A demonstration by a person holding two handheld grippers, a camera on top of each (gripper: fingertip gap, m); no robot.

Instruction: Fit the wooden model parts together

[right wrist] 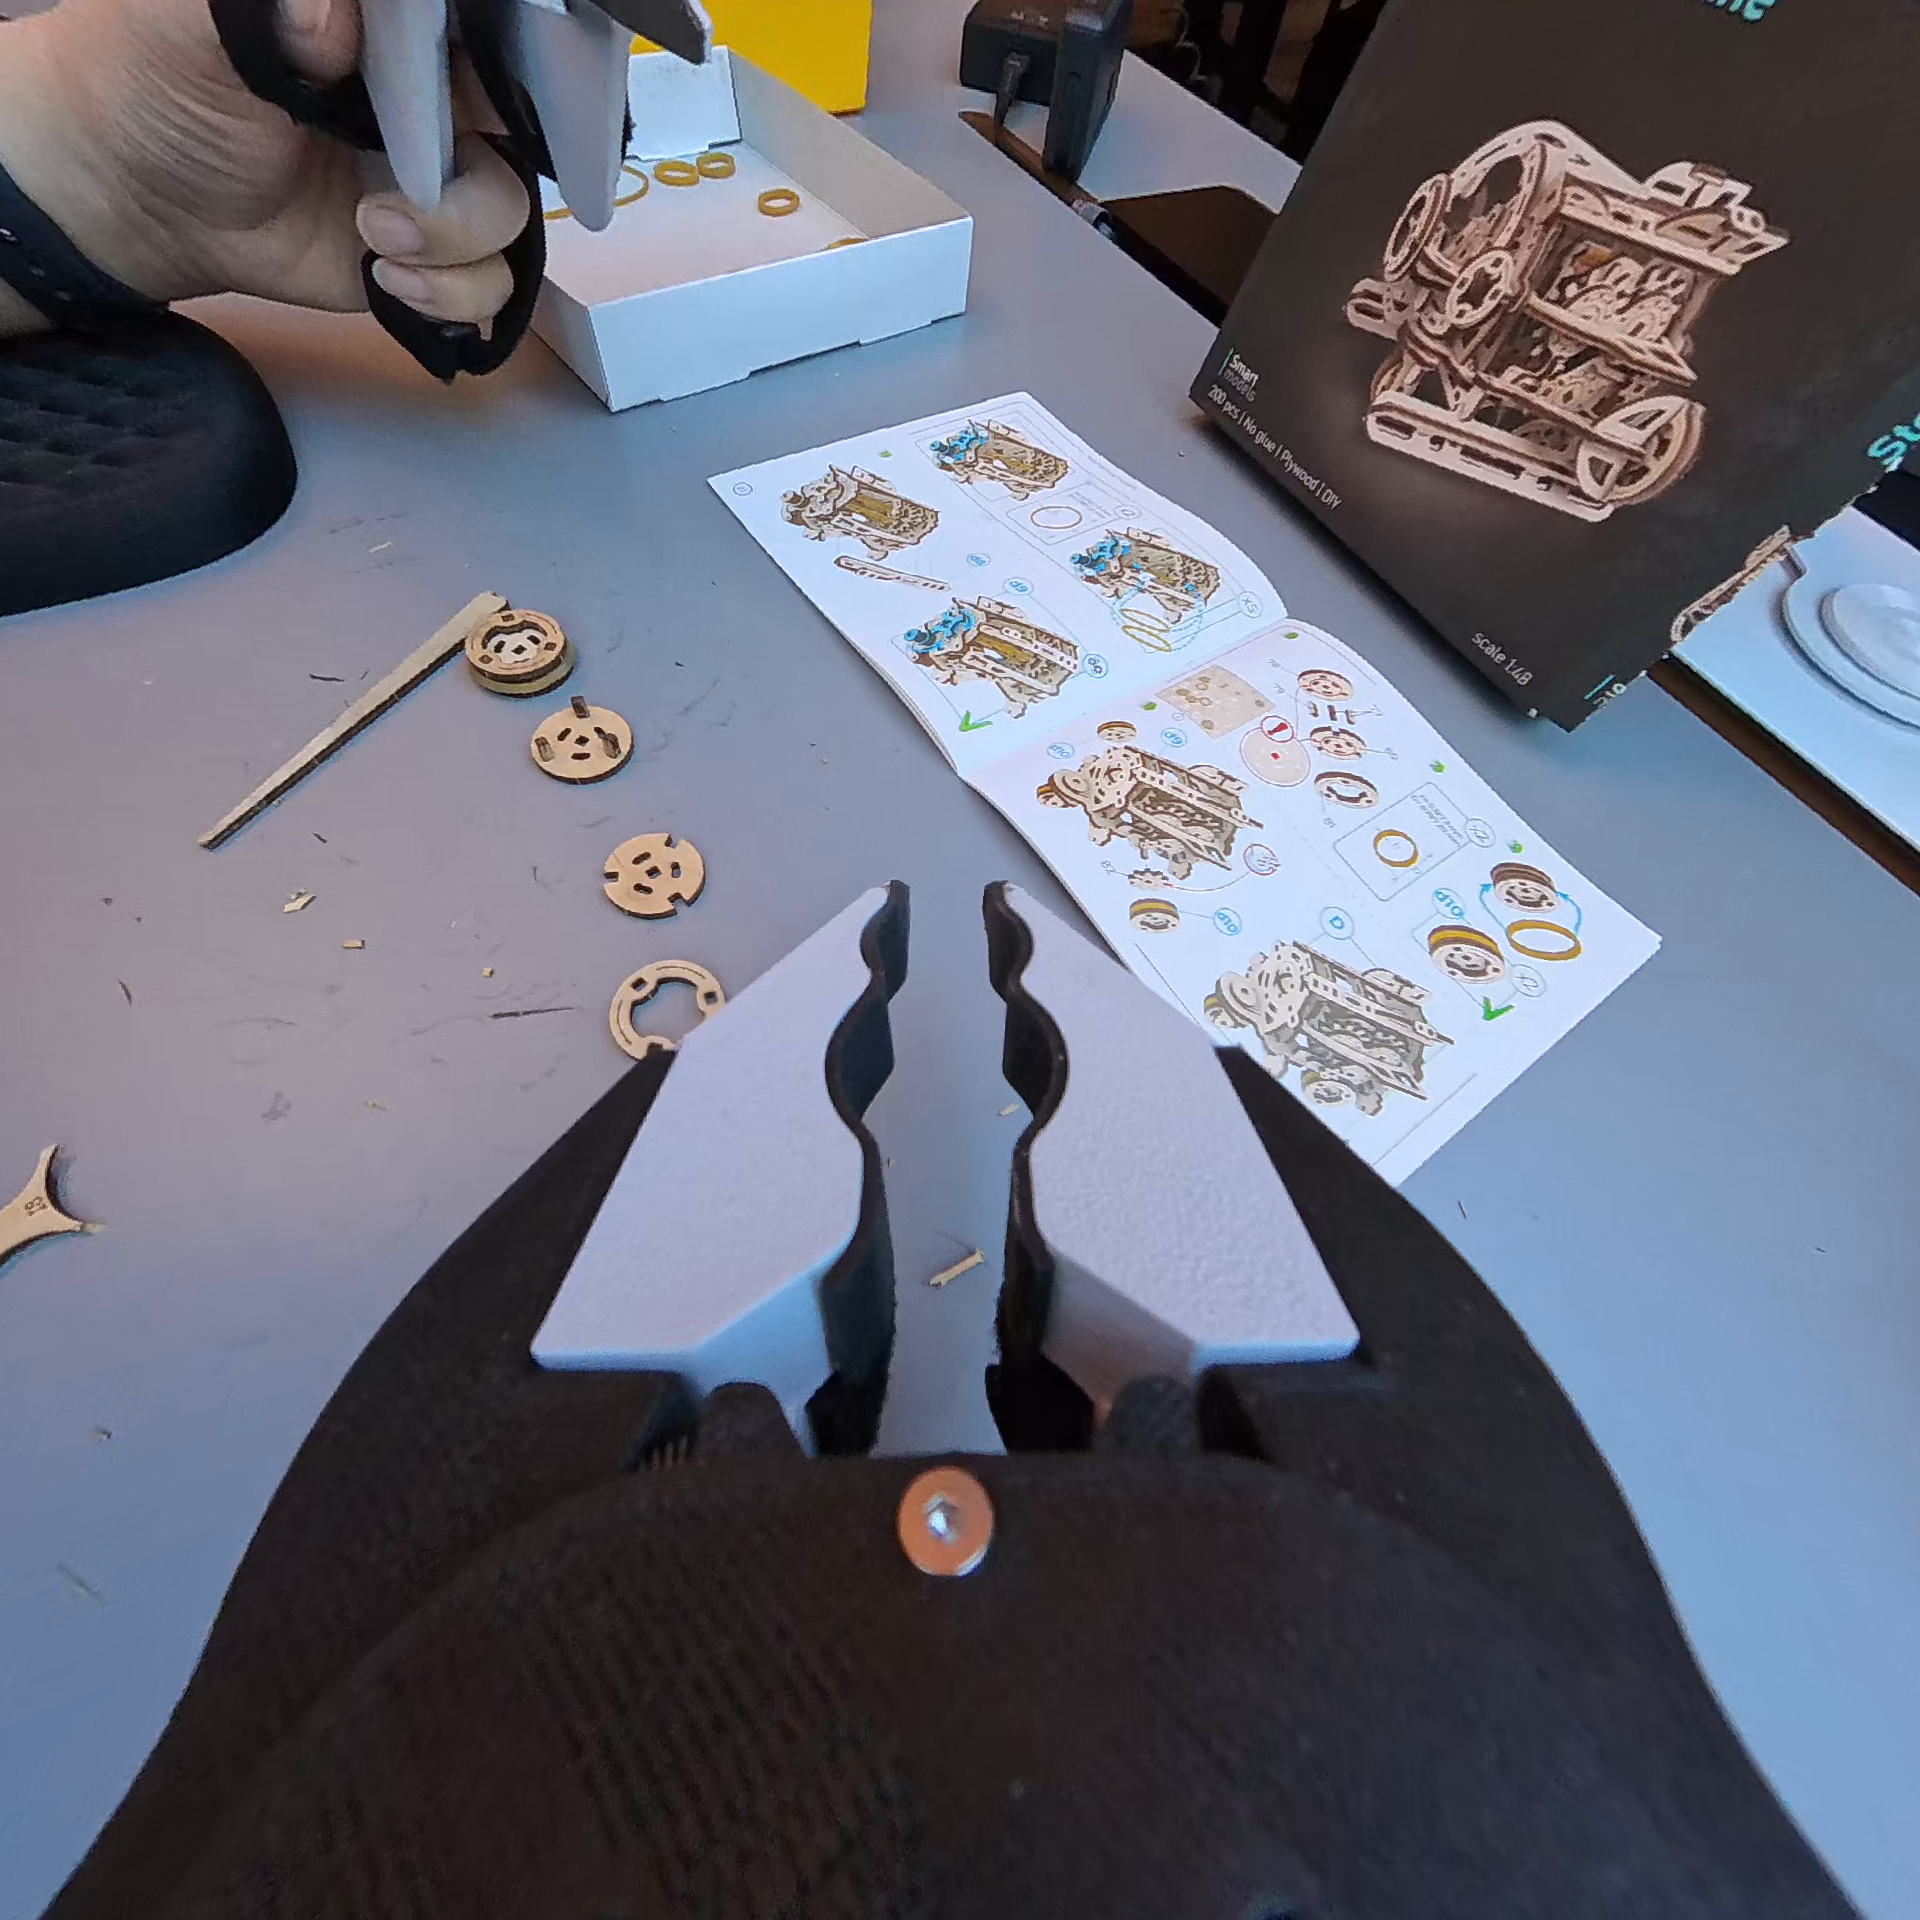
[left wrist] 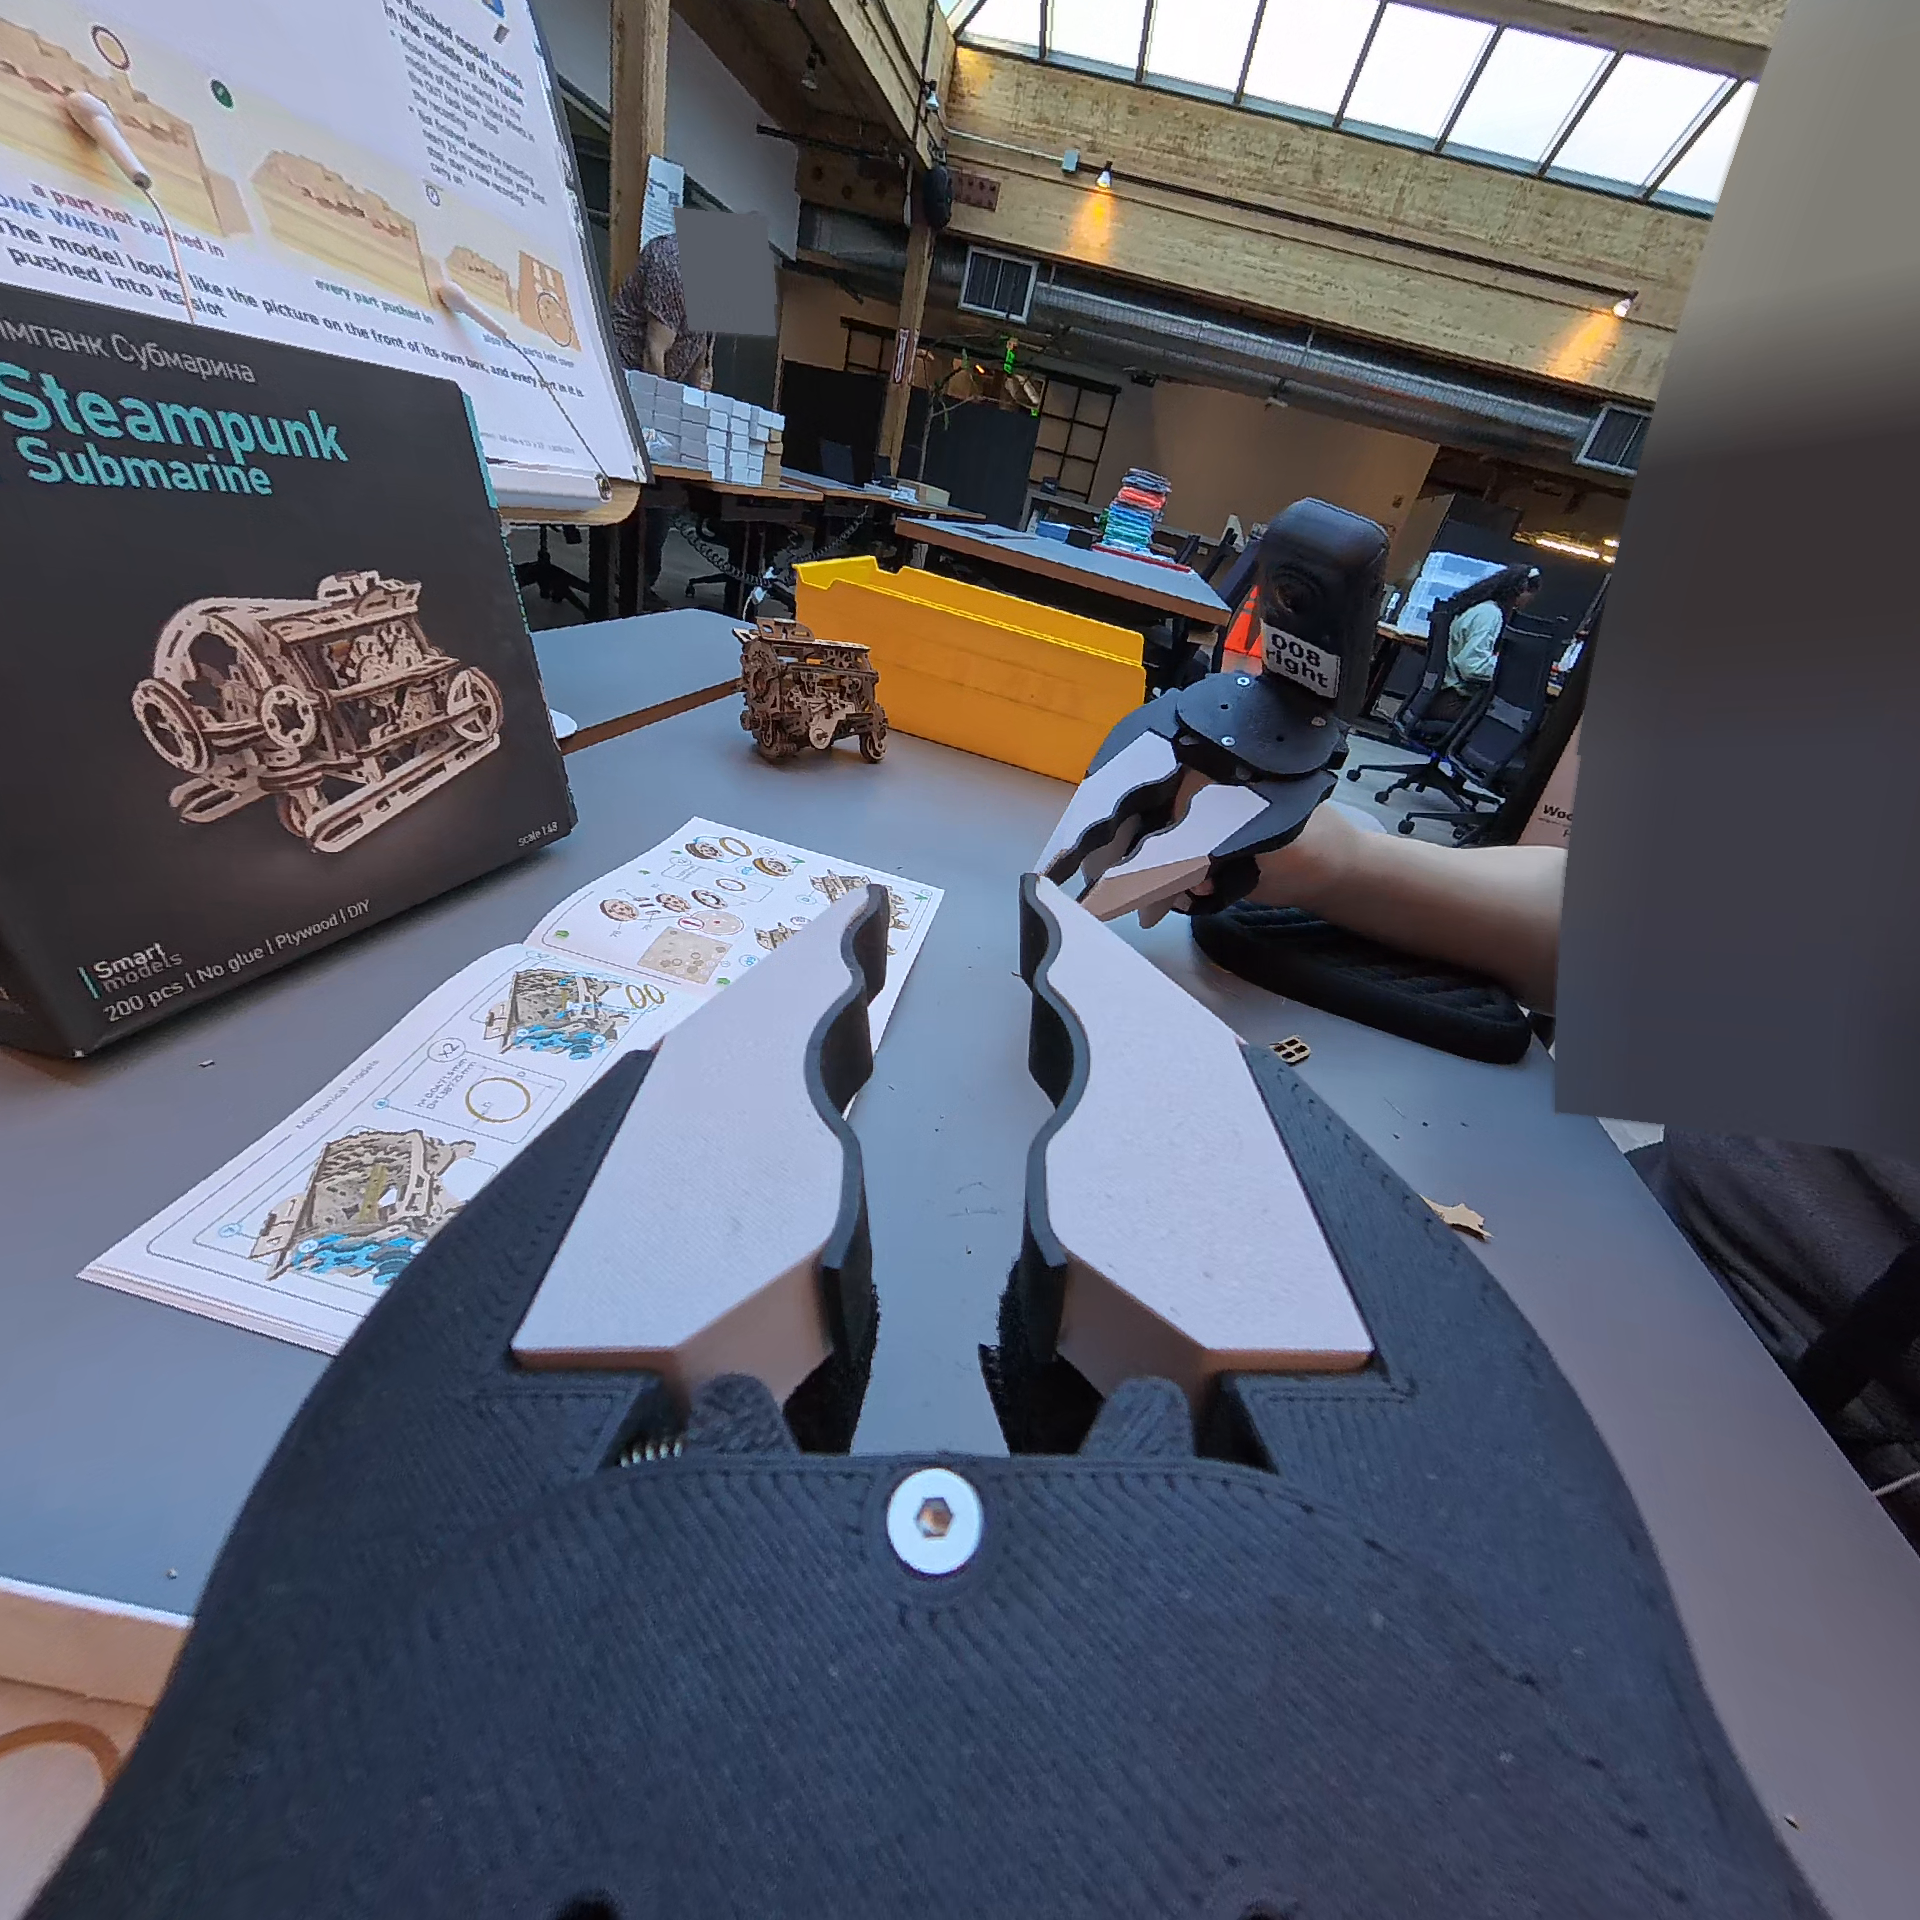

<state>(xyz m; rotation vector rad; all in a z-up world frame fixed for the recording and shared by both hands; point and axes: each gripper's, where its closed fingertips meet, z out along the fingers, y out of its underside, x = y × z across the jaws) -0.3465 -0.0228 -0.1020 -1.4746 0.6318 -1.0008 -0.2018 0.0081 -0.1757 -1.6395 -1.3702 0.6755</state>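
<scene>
My right gripper (right wrist: 945, 904) is open and empty, low over the grey table (right wrist: 416, 1039). Just left of its fingertips lie loose wooden parts: a ring (right wrist: 665, 1006), a slotted disc (right wrist: 652, 875), a disc with pegs (right wrist: 580, 741), a small wheel (right wrist: 517, 649) and a thin stick (right wrist: 343, 722). My left gripper (left wrist: 954, 904) is open and empty above the instruction booklet (left wrist: 582, 1039). It also shows at the top left of the right wrist view (right wrist: 504, 197). A partly built wooden model (left wrist: 810, 691) stands farther back. The right gripper (left wrist: 1081, 894) shows ahead, held by a hand.
The dark kit box (left wrist: 260, 675) stands at the left, a yellow bin (left wrist: 966, 665) behind the model. A white tray (right wrist: 758, 301) holds rubber bands. A black wrist pad (right wrist: 125, 457) lies under the hand. Wood chips and another wooden piece (right wrist: 36, 1210) are scattered around. Some 15 centimetres of space lies between my two pairs of fingers. To reach the slotted disc (right wrist: 652, 875) in a straight line is about 8 centimetres for my right fingers, about 15 centimetres for my left.
</scene>
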